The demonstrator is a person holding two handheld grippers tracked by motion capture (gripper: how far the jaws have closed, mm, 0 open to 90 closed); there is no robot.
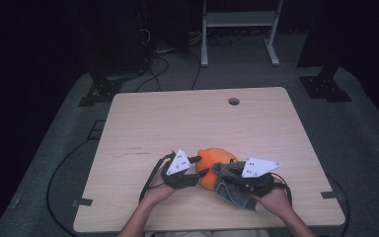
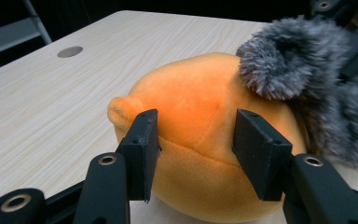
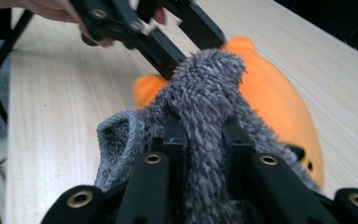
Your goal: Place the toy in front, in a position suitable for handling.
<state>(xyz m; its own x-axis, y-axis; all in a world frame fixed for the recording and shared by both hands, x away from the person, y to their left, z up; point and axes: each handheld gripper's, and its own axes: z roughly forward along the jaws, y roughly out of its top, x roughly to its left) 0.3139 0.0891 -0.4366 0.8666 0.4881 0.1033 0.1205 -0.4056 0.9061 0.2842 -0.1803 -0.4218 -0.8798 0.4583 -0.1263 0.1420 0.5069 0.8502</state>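
Observation:
An orange plush toy (image 1: 219,157) (image 2: 200,112) (image 3: 275,102) lies on the wooden table (image 1: 187,123) near its front edge. My left gripper (image 1: 201,166) (image 2: 196,140) is open, and its two pads (image 2: 144,149) straddle the toy's left end without squeezing it. A grey fluffy sock (image 1: 231,191) (image 2: 289,56) (image 3: 205,88) drapes over the toy's right side. My right gripper (image 1: 229,174) (image 3: 204,140) is shut on the sock's bunched fabric, which hides its fingertips. In the right gripper view the left gripper (image 3: 191,46) comes in from the top.
A round cable hole (image 1: 234,101) (image 2: 70,51) lies near the table's far edge. Behind the table stand a white frame (image 1: 239,29), black stand bases (image 1: 325,89) and loose floor cables (image 1: 153,69). Bare wood stretches across the table's far half.

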